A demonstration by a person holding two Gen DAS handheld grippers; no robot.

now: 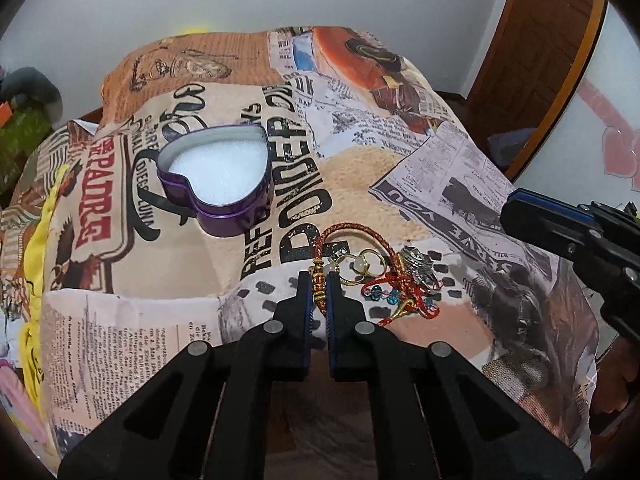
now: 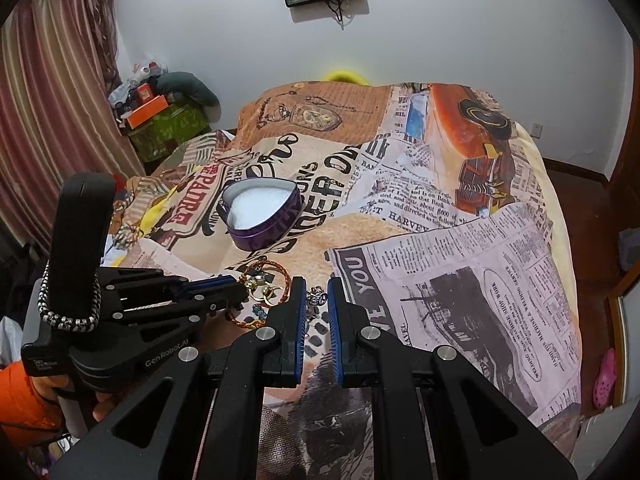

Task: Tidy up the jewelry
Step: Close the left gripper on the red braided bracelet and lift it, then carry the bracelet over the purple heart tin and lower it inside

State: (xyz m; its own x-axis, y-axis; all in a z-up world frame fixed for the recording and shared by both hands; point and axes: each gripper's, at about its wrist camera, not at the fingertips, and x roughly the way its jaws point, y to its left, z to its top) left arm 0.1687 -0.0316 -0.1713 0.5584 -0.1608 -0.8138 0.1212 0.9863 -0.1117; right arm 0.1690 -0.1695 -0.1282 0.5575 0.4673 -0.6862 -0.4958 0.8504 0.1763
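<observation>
Jewelry sort barely started: tin (image 1: 218, 176) holds nothing.
Left gripper (image 1: 319, 280) pinches the red cord bracelet (image 1: 362, 236); right gripper (image 2: 317, 292) nearly closed, holding nothing; rings (image 1: 362, 262) untouched.

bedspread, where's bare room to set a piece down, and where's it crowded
Free: the bedspread between the heart tin and the jewelry pile, and right of the pile. The tin's white foam is bare. Crowded: the pile itself, with the left tool in it.

I see a purple heart tin (image 1: 224, 184) lying open with white foam inside, and nearer me a heap of a red-gold cord bracelet (image 1: 352, 236), gold rings (image 1: 366, 262), silver ring (image 1: 420, 268) and blue beads (image 1: 384, 294).
</observation>
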